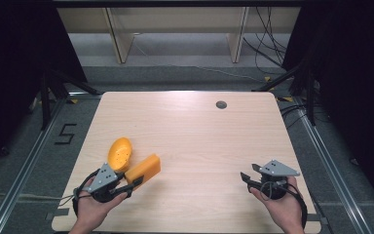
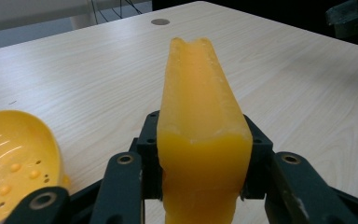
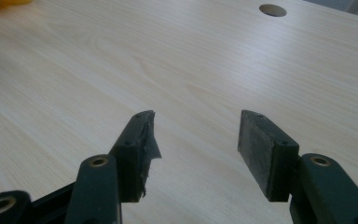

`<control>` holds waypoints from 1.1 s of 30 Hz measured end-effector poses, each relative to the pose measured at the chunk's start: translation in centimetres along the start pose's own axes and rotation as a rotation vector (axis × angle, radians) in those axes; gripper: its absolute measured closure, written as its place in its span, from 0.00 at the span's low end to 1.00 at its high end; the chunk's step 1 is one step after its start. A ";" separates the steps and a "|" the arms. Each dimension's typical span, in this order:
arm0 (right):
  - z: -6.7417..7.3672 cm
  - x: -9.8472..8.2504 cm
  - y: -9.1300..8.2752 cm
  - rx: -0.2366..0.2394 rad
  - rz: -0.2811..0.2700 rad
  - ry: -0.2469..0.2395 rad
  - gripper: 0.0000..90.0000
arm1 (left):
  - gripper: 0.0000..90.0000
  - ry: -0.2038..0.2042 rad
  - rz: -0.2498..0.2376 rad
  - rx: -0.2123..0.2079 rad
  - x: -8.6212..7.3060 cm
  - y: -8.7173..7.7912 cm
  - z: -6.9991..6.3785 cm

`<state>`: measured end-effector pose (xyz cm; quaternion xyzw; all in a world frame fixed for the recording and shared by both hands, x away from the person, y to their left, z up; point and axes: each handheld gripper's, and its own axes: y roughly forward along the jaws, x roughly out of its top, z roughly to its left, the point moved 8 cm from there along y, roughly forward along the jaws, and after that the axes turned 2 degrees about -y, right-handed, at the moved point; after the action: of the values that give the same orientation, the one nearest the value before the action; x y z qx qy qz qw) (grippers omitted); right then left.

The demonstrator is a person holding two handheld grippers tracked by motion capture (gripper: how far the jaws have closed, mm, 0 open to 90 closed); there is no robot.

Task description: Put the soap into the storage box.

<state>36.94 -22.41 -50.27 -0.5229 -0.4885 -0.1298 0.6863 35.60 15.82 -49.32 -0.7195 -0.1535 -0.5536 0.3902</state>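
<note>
The left gripper [image 1: 135,182] squeezes the sponge [image 1: 143,169] to lift it (scoop [image 1: 120,153] at ten o'clock); the right gripper [image 1: 249,173] waits open, empty.

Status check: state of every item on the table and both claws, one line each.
Sponge: clamped in the left claw, sticking out past its jaws.
Scoop: lying on the table beside the sponge, hollow side up, not held.
Left claw: shut on the sponge.
Right claw: open, nothing between the jaws, above bare table.
Table: cable hole near the far edge is uncovered.
</note>
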 end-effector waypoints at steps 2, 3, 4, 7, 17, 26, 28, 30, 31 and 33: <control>-0.1 0.1 0.0 -0.004 -0.011 -0.014 0.52 | 0.67 -0.008 -0.003 0.009 0.0 -0.1 0.3; -0.4 0.3 0.1 -0.004 -0.029 -0.037 0.52 | 0.67 -0.029 -0.010 0.011 0.0 -0.1 0.3; -0.4 0.3 0.1 -0.005 -0.030 -0.035 0.52 | 0.67 -0.025 -0.015 0.020 0.1 -0.2 0.7; -0.4 0.3 0.1 -0.007 -0.031 -0.031 0.51 | 0.67 -0.028 -0.011 0.035 0.1 -0.3 0.9; -0.5 0.4 0.0 -0.012 -0.039 -0.035 0.51 | 0.67 -0.053 -0.020 0.068 0.4 -0.6 1.6; -0.4 0.1 0.1 0.005 -0.017 -0.035 0.50 | 0.67 -0.063 -0.036 0.098 0.6 -0.9 2.4; -0.4 0.2 0.2 0.004 -0.018 -0.035 0.50 | 0.67 -0.073 -0.038 0.106 0.6 -1.0 2.4; -0.4 0.1 0.2 0.000 -0.016 -0.037 0.50 | 0.67 -0.076 -0.041 0.111 0.6 -1.0 2.5; -0.4 0.0 0.1 -0.003 -0.009 -0.027 0.50 | 0.67 -0.076 -0.040 0.115 0.6 -1.1 2.6; -0.6 0.1 0.1 -0.010 -0.021 -0.047 0.50 | 0.67 -0.077 -0.042 0.116 0.7 -1.1 2.6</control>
<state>37.40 -22.81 -50.22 -0.5241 -0.5092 -0.1273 0.6707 36.89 18.32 -48.52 -0.7129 -0.2152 -0.5239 0.4136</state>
